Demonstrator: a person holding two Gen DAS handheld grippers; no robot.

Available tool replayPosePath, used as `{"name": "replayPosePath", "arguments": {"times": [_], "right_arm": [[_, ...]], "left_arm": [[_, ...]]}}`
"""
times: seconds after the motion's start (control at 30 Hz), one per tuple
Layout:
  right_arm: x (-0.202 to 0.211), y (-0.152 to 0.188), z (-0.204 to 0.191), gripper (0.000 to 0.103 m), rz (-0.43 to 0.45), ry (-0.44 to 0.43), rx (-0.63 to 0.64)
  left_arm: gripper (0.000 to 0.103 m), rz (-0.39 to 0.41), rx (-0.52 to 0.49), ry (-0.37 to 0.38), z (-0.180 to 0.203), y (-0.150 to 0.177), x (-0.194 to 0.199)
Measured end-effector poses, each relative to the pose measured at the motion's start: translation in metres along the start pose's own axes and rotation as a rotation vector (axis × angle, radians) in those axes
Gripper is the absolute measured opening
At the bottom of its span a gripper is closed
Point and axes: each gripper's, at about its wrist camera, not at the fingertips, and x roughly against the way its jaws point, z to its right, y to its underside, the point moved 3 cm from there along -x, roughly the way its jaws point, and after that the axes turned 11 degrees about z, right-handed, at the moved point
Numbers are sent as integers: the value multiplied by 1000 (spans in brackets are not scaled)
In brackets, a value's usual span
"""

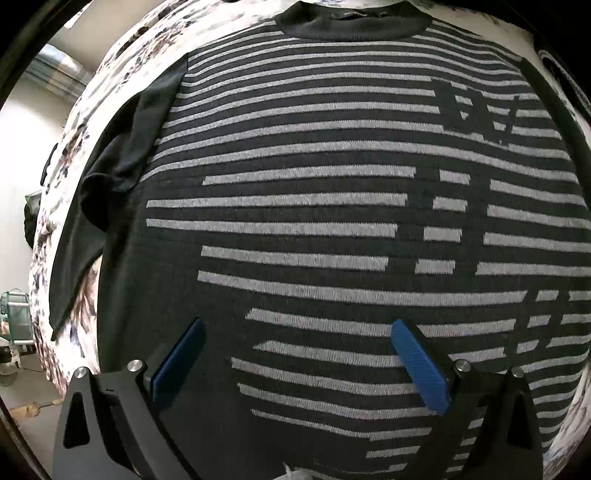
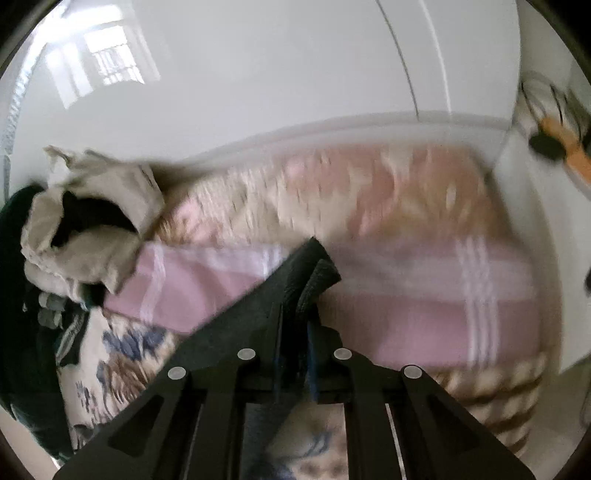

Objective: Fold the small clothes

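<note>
Spread flat across the floral bedspread (image 1: 66, 236) is the striped T-shirt (image 1: 332, 206), dark charcoal with broken grey bars, and it pretty much fills the left wrist view. Its collar (image 1: 351, 24) points to the far side, the hem is nearest the camera, and the front faces up. The short sleeve (image 1: 110, 192) on the left lies rumpled, folded partly over itself, with its cuff hanging down over the bedspread. The left gripper (image 1: 297, 328) hovers over the lower part of the shirt with its blue pads (image 1: 421, 365) spread wide, nothing between them, so it's fully released.

The right wrist view is pretty motion-blurred. The right gripper (image 2: 295, 295) is clenched tight on a piece of dark fabric (image 2: 258, 314), which pokes out past the fingertips and drapes off to the near left. I can't tell from this view which part of the shirt that is. Beyond it there's a pink plaid blanket (image 2: 406, 295) lying across the bed, with a blurry peach patterned cover (image 2: 351, 192) further back against the white wall (image 2: 295, 55). Far left sits a heap of beige clothes (image 2: 85, 229) with something dark tucked in it. The floral print shows again at the near left.
</note>
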Motion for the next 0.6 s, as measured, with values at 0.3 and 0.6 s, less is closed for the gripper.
{"name": "replayPosePath", "arguments": {"times": [0.3, 0.6], "right_arm": [[12, -16, -29, 11, 9, -87, 78], [153, 18, -183, 11, 56, -424, 227]], "left_arm": [[103, 40, 7, 11, 0, -11, 4], [103, 90, 86, 22, -48, -16, 9]]}}
